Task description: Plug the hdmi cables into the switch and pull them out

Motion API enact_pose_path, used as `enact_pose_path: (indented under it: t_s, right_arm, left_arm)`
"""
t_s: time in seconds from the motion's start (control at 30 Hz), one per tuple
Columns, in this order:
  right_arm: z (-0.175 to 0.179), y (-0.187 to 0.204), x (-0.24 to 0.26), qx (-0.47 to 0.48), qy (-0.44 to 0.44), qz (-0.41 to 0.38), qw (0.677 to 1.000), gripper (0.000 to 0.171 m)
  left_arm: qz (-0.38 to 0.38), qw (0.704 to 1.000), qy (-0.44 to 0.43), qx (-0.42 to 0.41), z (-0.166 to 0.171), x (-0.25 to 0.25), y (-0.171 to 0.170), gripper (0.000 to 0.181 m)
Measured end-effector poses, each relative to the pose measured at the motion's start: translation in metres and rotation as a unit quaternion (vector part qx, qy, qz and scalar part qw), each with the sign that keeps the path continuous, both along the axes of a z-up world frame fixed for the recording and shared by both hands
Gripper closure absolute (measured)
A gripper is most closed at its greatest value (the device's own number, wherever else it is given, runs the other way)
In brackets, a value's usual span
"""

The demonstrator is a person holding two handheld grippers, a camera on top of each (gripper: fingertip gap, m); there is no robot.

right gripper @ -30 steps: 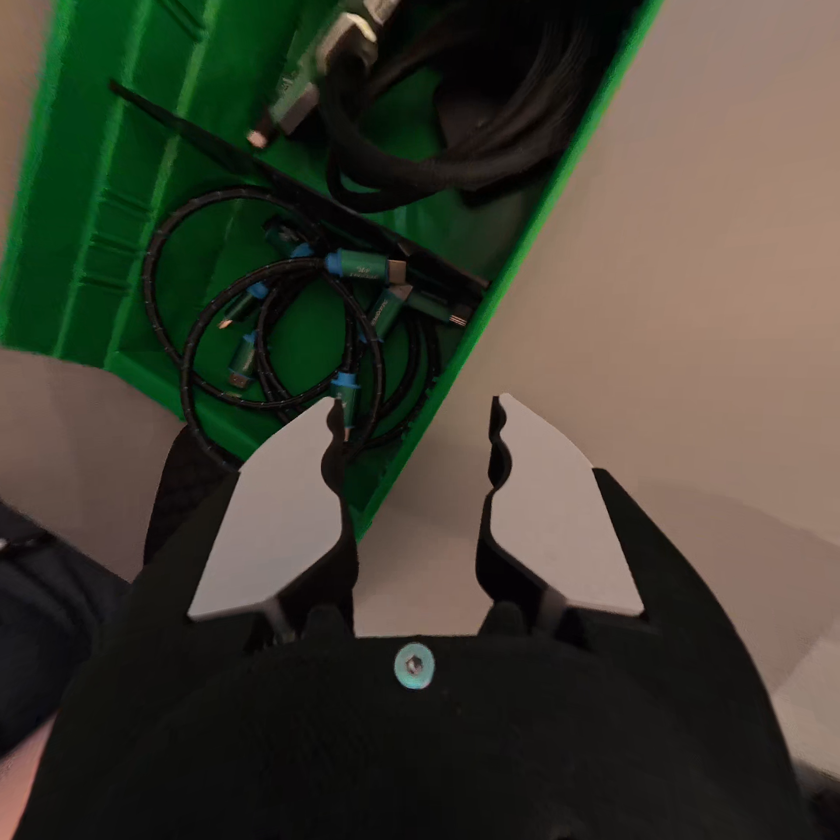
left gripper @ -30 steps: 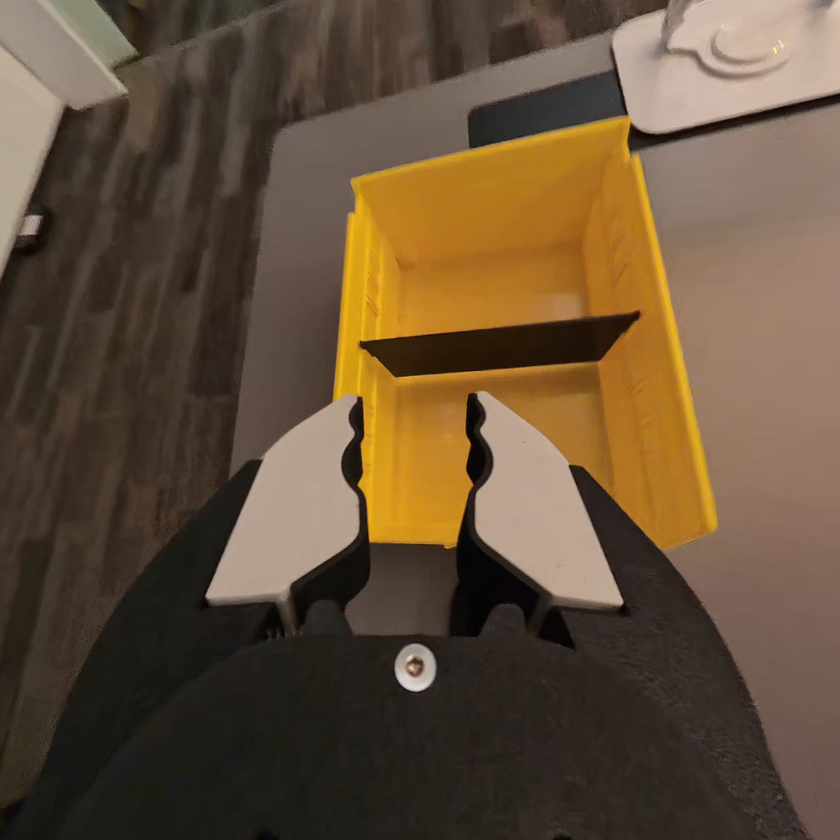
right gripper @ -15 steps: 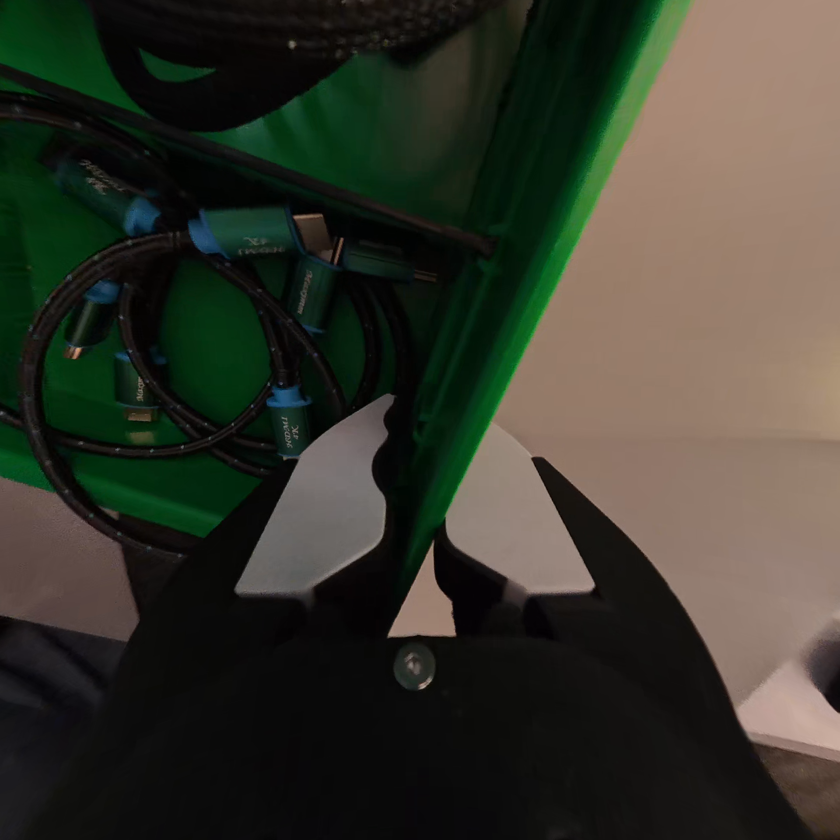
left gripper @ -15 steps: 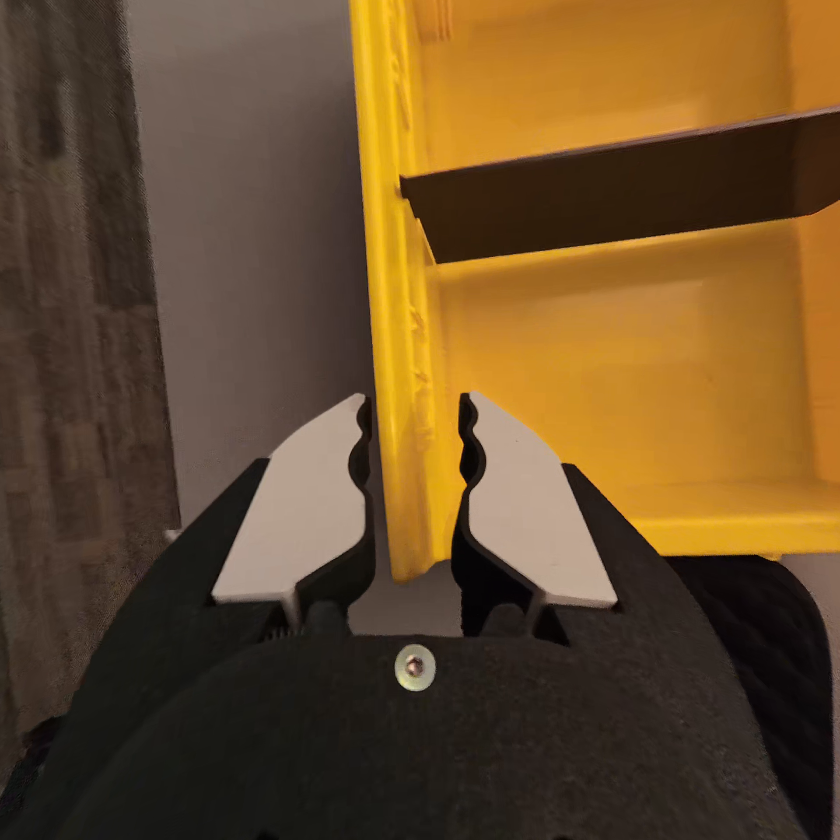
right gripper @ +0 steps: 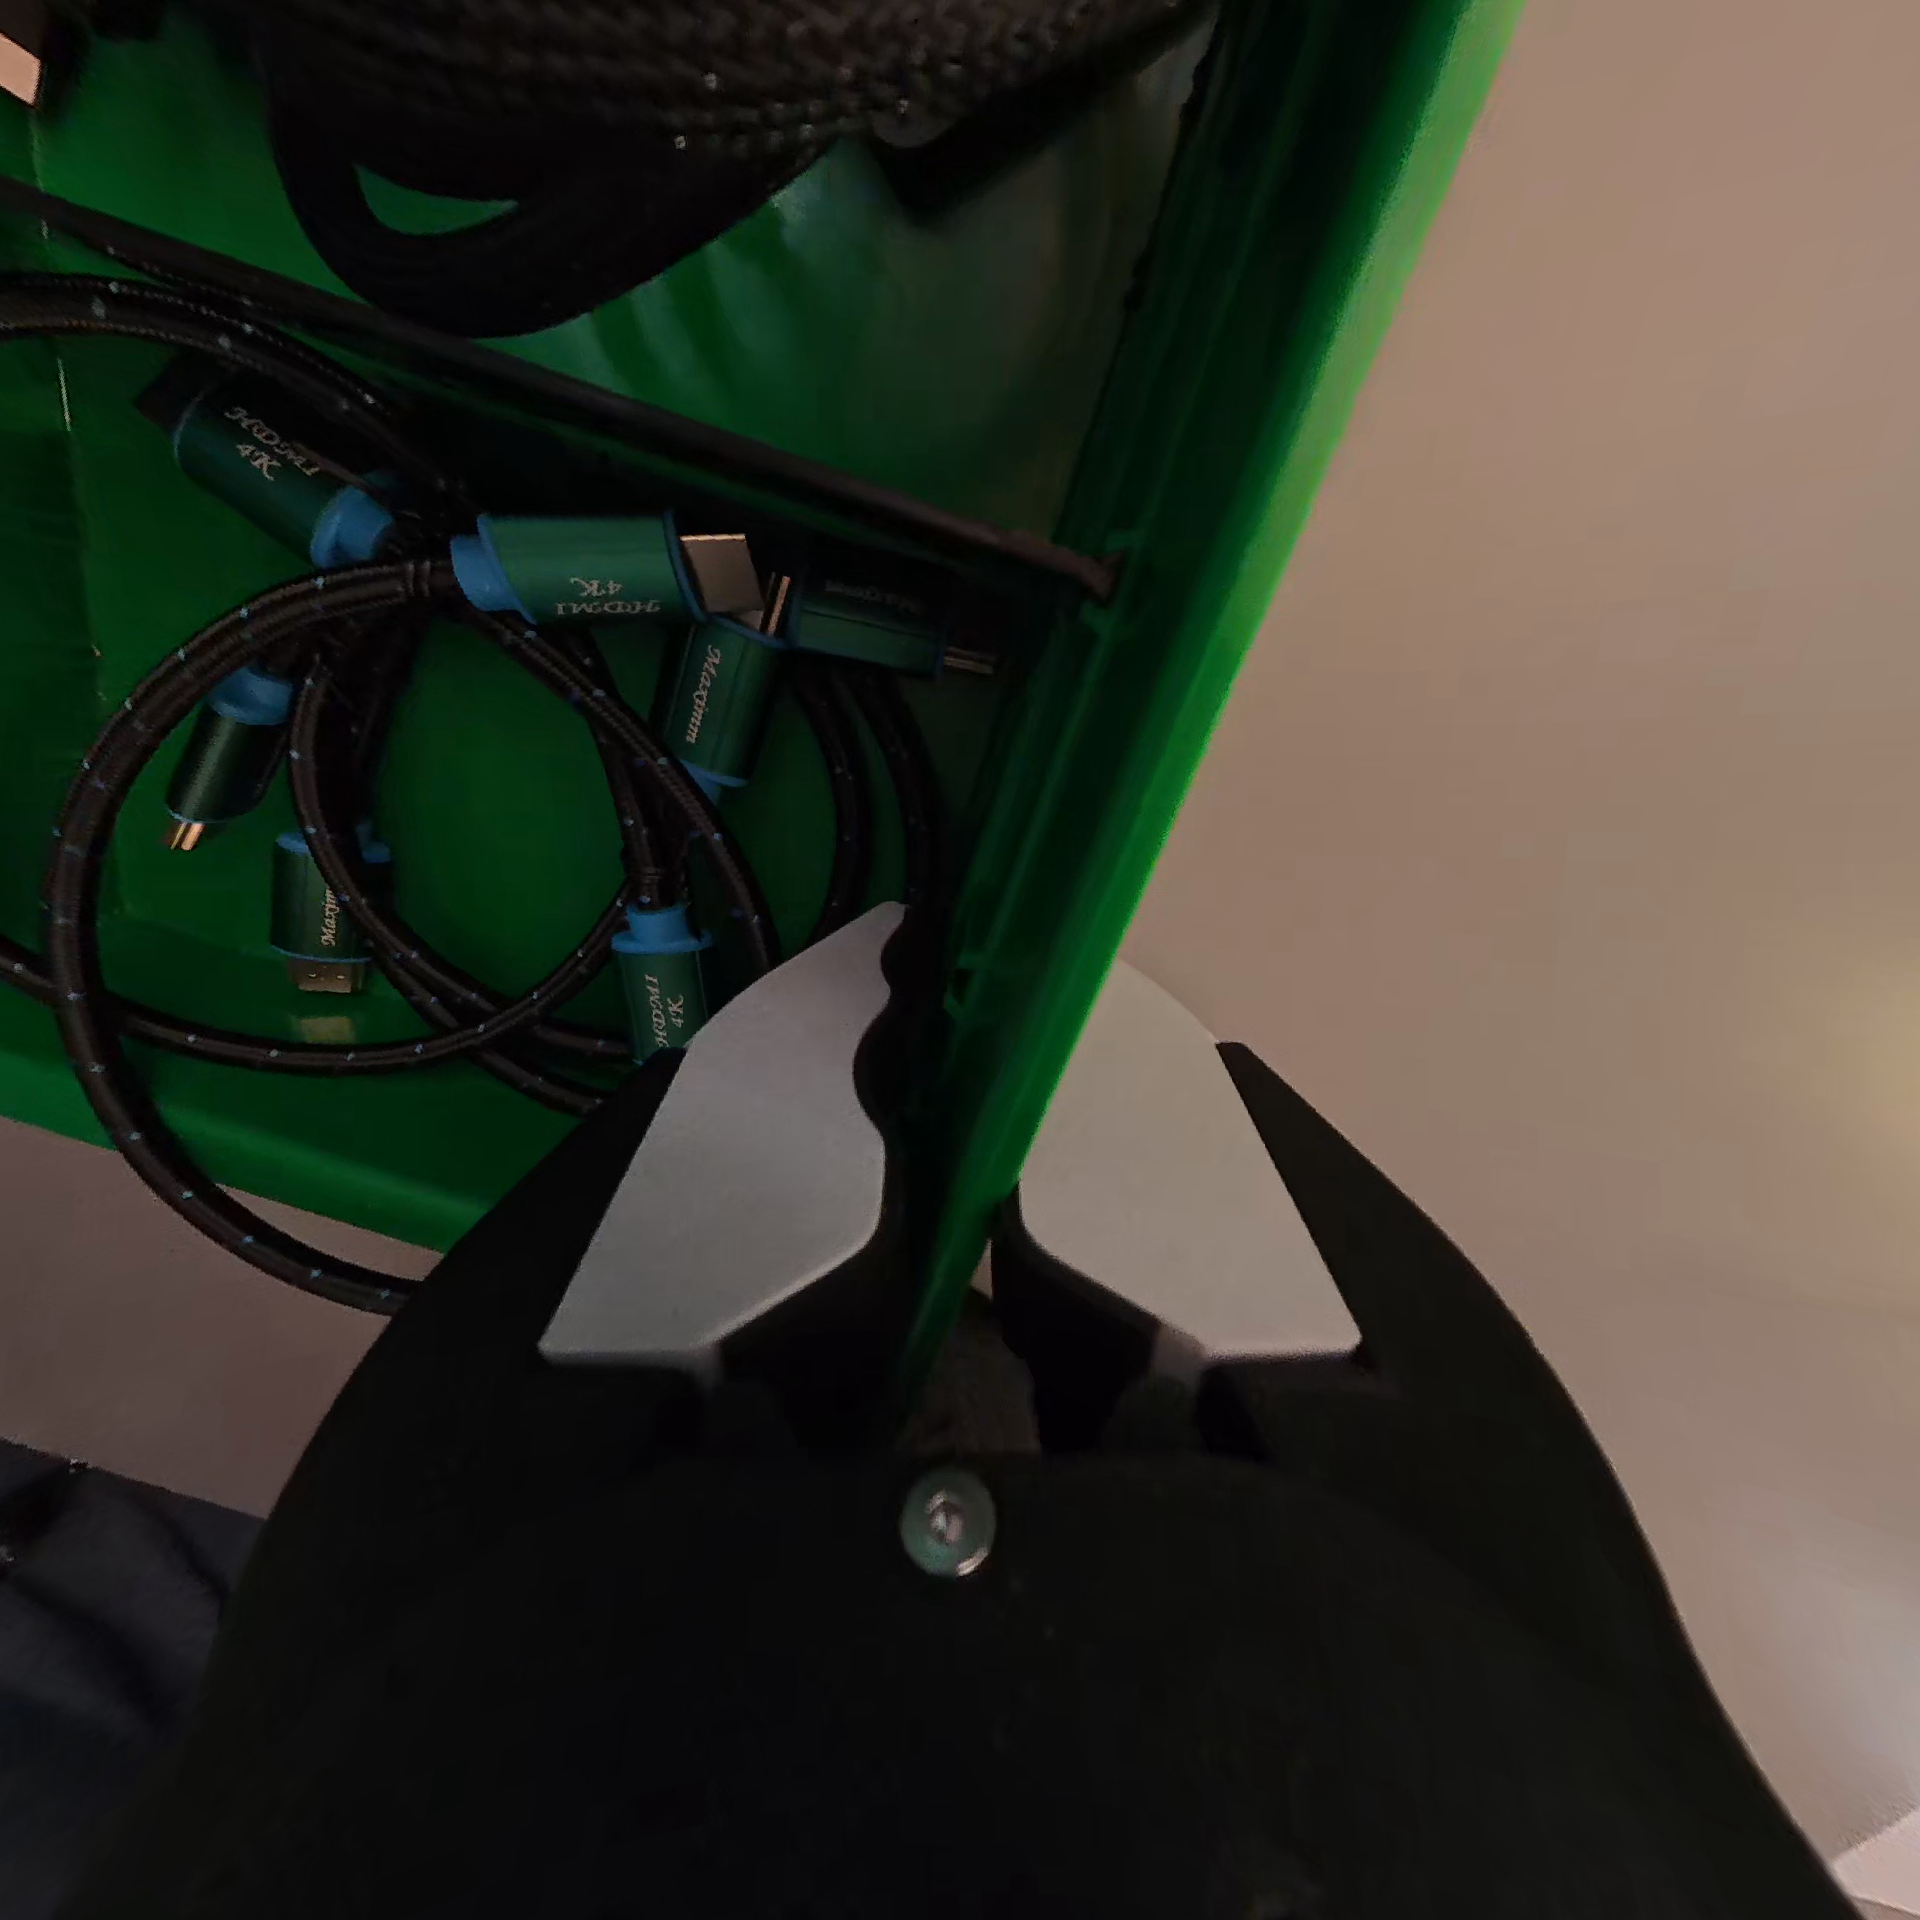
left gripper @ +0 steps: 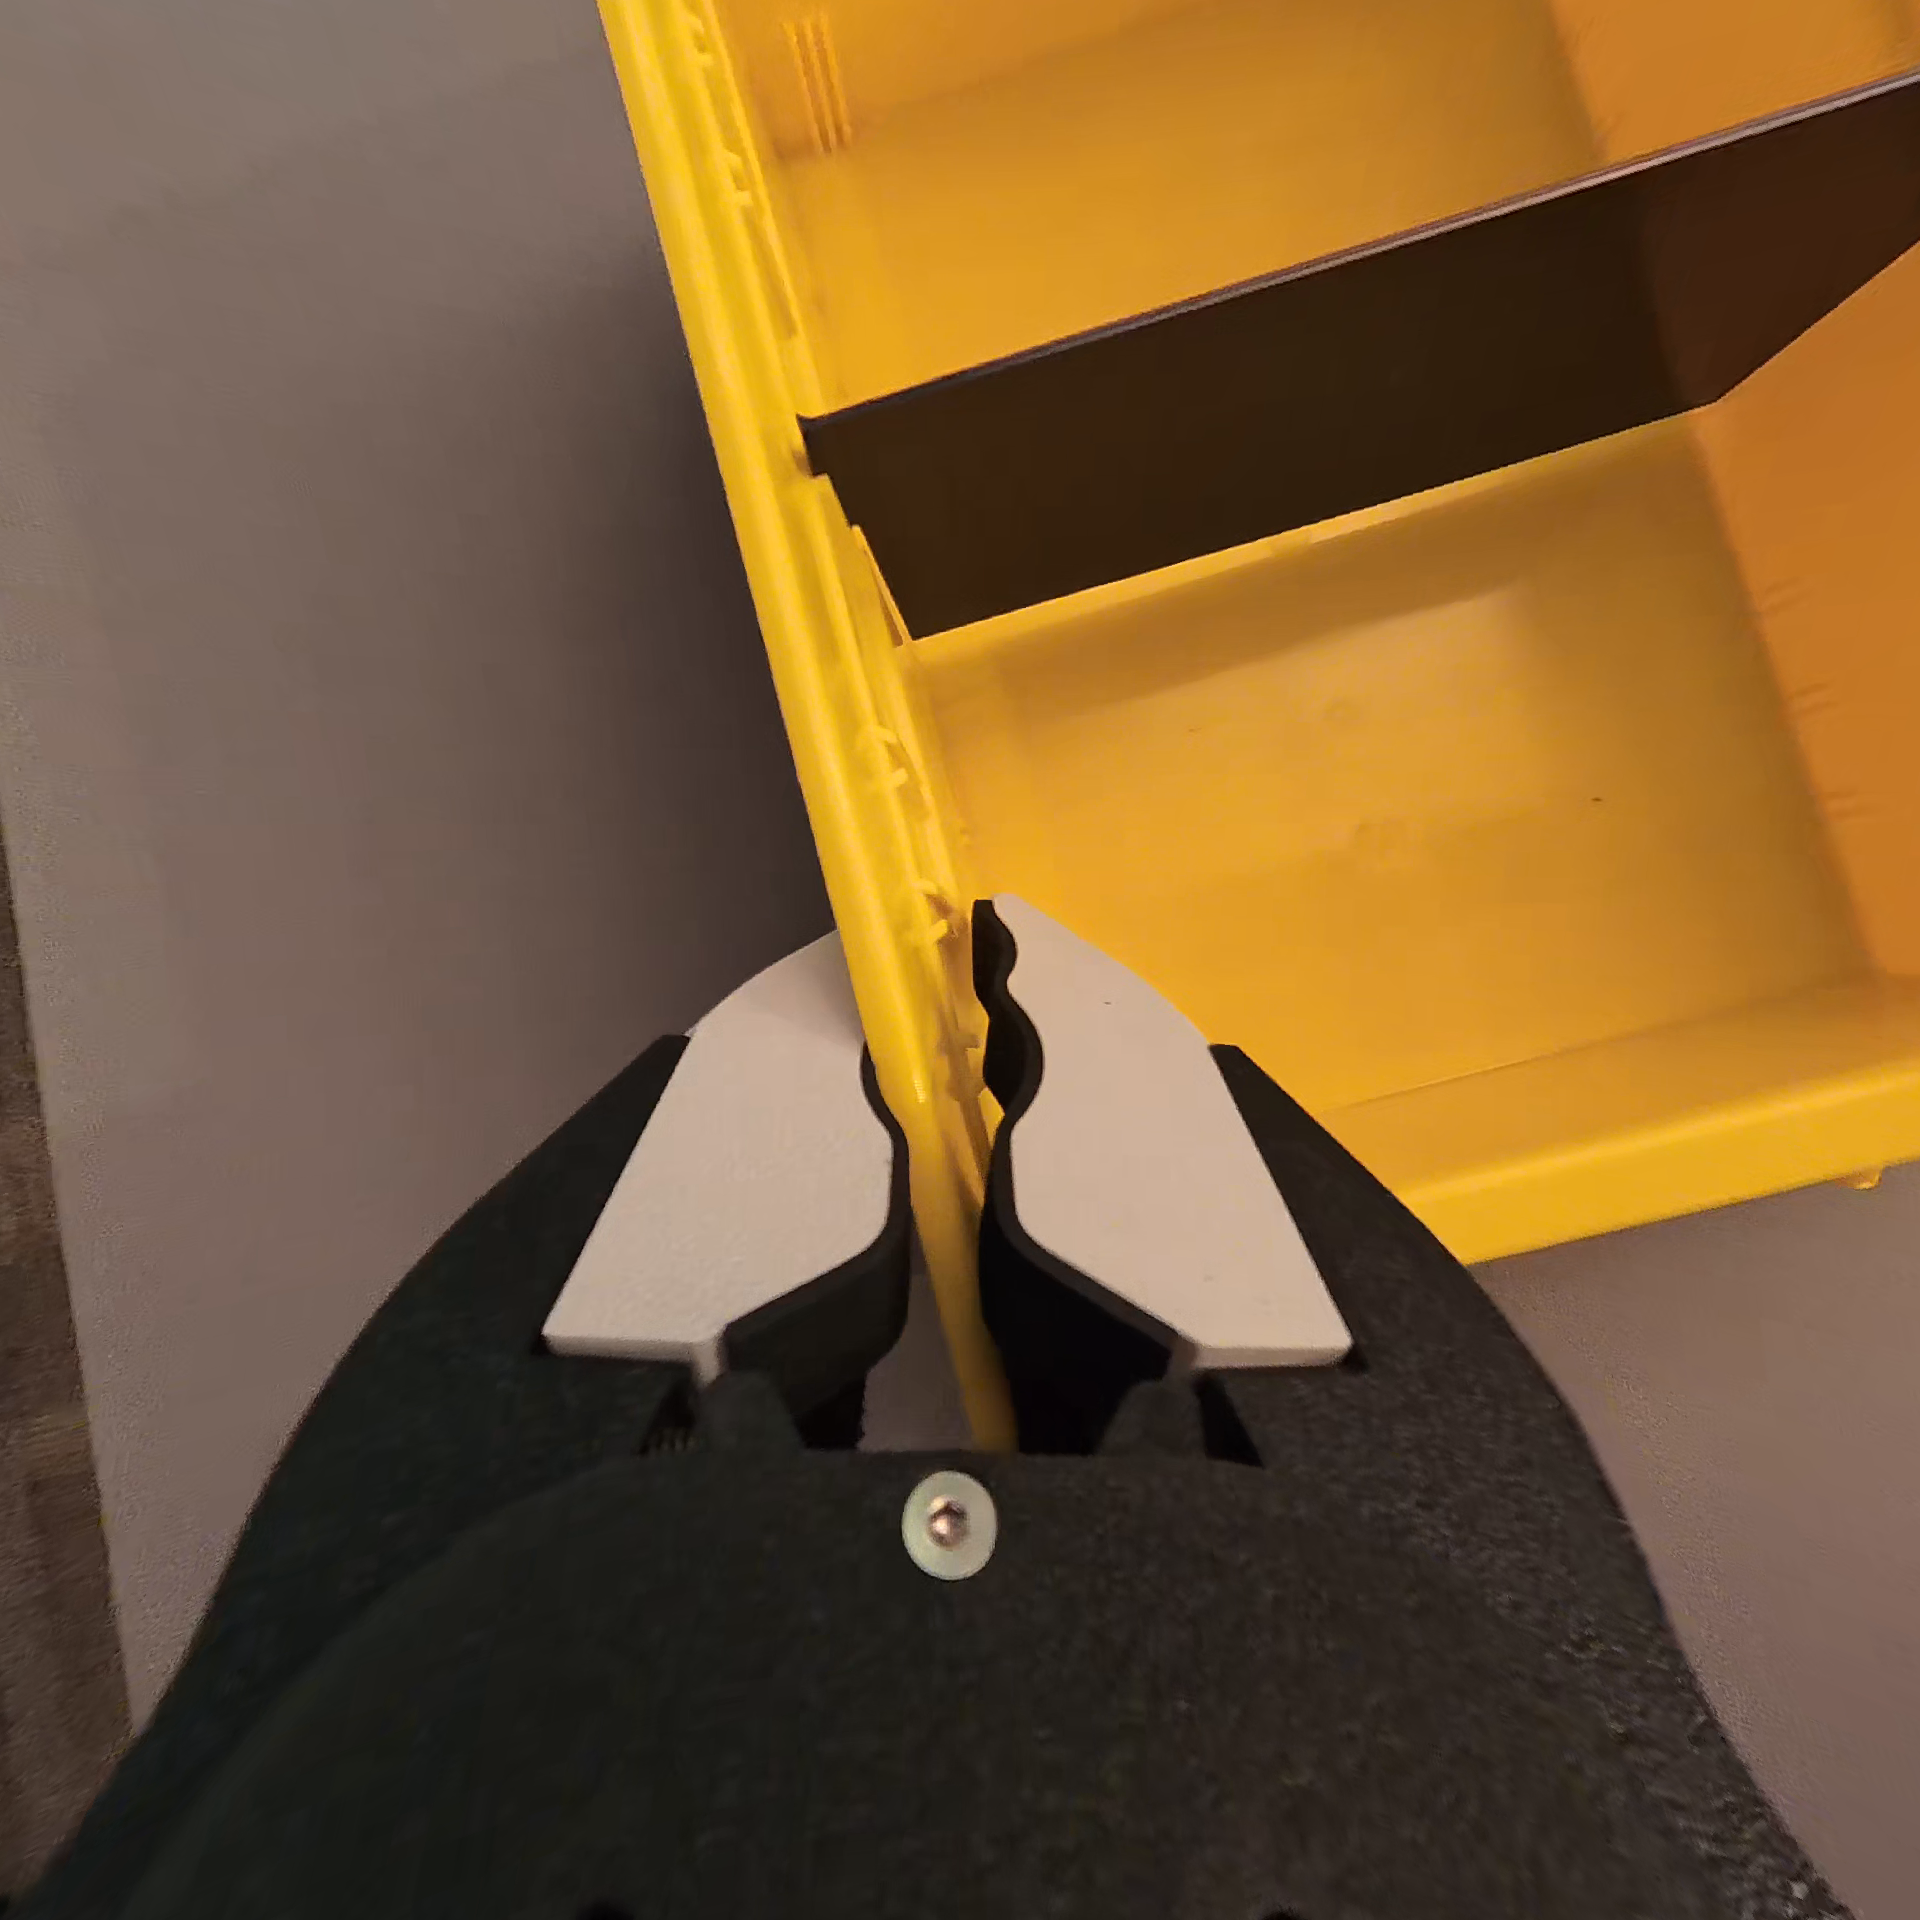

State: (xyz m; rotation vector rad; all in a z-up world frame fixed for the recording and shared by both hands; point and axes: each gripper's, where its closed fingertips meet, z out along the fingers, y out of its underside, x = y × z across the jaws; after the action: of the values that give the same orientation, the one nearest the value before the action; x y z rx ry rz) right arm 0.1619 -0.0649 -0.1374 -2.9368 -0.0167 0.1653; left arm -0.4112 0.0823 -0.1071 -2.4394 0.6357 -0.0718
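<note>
HDMI cables (right gripper: 540, 790) lie coiled in the near compartment of a green bin (right gripper: 1164, 644), black braided leads with teal plug shells tangled over one another; past a thin black divider (right gripper: 644, 436), toward 12 o'clock, a thicker black braided cable bundle (right gripper: 582, 156) fills the far compartment. No switch shows in either view, so I cannot say where it is.

On the grey desk (left gripper: 364, 623) stands a yellow bin (left gripper: 1351, 831), both compartments bare, a black divider (left gripper: 1299, 436) crossing it from 9 toward 2 o'clock.

Each bin is held by its side wall. The left gripper (left gripper: 940, 997) is clenched on the yellow bin's left wall near its front corner, one finger outside, one inside. The right gripper (right gripper: 966, 997) is clamped the same way on the green bin's right wall, at 5 o'clock from the cable coil.

To my eye this is setting-up: the bins are being placed, and no plugging has begun. Next, I would expect both walls to be released, then the right gripper to reach into the near compartment for a single teal plug. That calls for care, since the loops overlap and one lifted plug may drag its neighbours.
</note>
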Motion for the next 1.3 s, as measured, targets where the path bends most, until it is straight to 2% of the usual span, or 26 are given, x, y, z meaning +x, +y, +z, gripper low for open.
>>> enact_pose_path:
  t_s: [0.17, 0.27, 0.33, 0.4, 0.47, 0.53, 0.6, 0.63, 0.7, 0.8, 0.9, 1.07, 1.3]
  right_arm:
    - [0.001, 0.010, -0.039, -0.001, 0.011, 0.022, 1.000, 0.154]
    - [0.002, 0.011, -0.046, 0.009, 0.008, 0.023, 1.000, 0.147]
    - [0.015, 0.013, -0.042, 0.039, 0.000, -0.002, 0.999, 0.146]
    - [0.054, 0.016, -0.032, 0.108, -0.035, -0.053, 0.992, 0.147]
    - [0.118, 0.032, -0.038, 0.238, -0.061, -0.066, 0.967, 0.148]
    - [0.186, 0.057, -0.096, 0.381, -0.003, 0.005, 0.925, 0.147]
    - [0.226, 0.074, -0.178, 0.472, 0.073, 0.114, 0.871, 0.141]
    - [0.225, 0.085, -0.209, 0.460, 0.096, 0.146, 0.871, 0.134]
    - [0.198, 0.116, -0.250, 0.389, 0.098, 0.168, 0.900, 0.125]
    - [0.155, 0.165, -0.277, 0.314, 0.089, 0.153, 0.933, 0.126]
    - [0.112, 0.189, -0.292, 0.221, 0.112, 0.124, 0.961, 0.127]
    - [0.053, 0.203, -0.283, 0.108, 0.033, 0.087, 0.990, 0.127]
    - [0.017, 0.204, -0.289, 0.005, 0.032, 0.031, 0.999, 0.159]
  left_arm:
    - [-0.012, 1.000, -0.003, -0.001, -0.001, 0.039, -0.013, 0.173]
    - [-0.009, 1.000, -0.016, 0.002, -0.002, 0.059, -0.020, 0.174]
    - [-0.008, 0.999, -0.031, -0.003, -0.005, 0.070, -0.029, 0.170]
    - [-0.001, 0.999, -0.051, -0.007, -0.004, 0.076, -0.036, 0.164]
    - [-0.004, 0.998, -0.058, 0.009, 0.002, 0.077, -0.039, 0.162]
    - [0.003, 0.996, -0.076, 0.045, 0.018, 0.076, -0.037, 0.161]
    - [0.013, 0.991, -0.106, 0.083, 0.041, 0.075, -0.035, 0.156]
    - [0.015, 0.988, -0.118, 0.103, 0.052, 0.076, -0.035, 0.155]
    - [0.017, 0.983, -0.125, 0.133, 0.071, 0.074, -0.037, 0.153]
    - [0.020, 0.981, -0.098, 0.169, 0.087, 0.065, -0.044, 0.146]
    - [0.012, 0.979, -0.089, 0.181, 0.092, 0.059, -0.056, 0.146]
    - [0.007, 0.978, -0.087, 0.191, 0.097, 0.048, -0.071, 0.147]
    - [-0.002, 0.974, -0.078, 0.211, 0.107, 0.042, -0.083, 0.149]
